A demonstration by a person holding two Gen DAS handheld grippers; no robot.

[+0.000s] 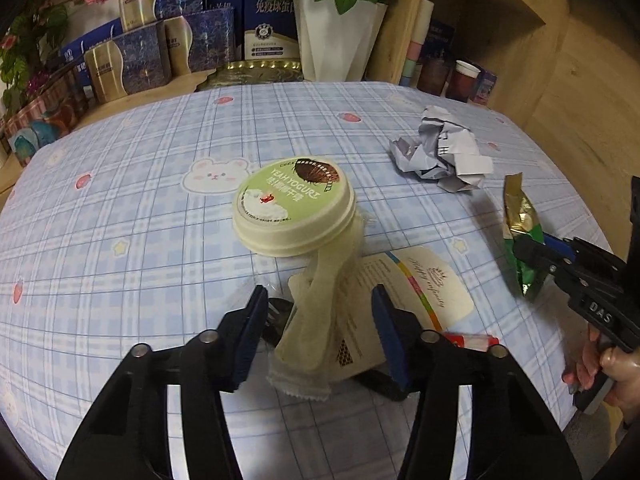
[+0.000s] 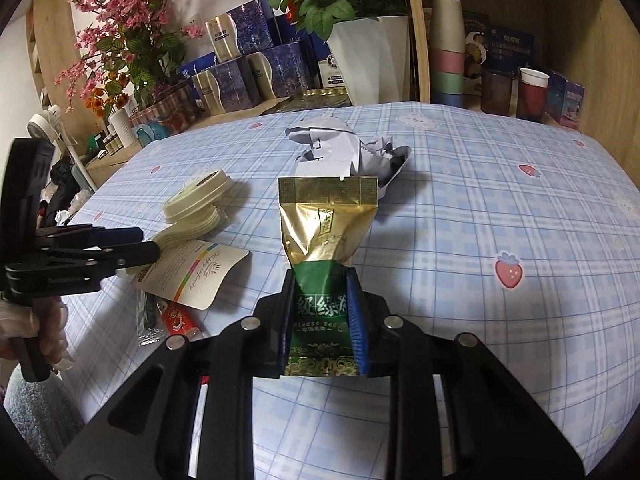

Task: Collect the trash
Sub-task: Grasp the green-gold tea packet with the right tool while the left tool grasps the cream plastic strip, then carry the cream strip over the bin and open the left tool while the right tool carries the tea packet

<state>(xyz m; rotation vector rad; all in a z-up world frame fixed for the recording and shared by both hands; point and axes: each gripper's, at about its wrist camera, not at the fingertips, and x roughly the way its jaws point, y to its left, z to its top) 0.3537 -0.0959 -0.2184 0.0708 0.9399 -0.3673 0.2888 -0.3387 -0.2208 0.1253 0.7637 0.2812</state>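
Right tool (image 2: 320,320) clamping green-gold foil tea pouch (image 2: 326,240), lifting it off checked blue surface (image 2: 480,220) for disposal. Left tool (image 1: 320,328) spread apart, straddling beige translucent wrapper (image 1: 316,320) for pickup; crumpled white paper (image 1: 440,152) lying behind.

Left gripper (image 1: 320,304) gapes wide around a pale wrapper (image 1: 316,320), yogurt tub (image 1: 294,206) just ahead. Off right, the right gripper (image 1: 532,252) pinches a green-gold packet (image 1: 520,220), crumpled paper (image 1: 442,150) beyond.
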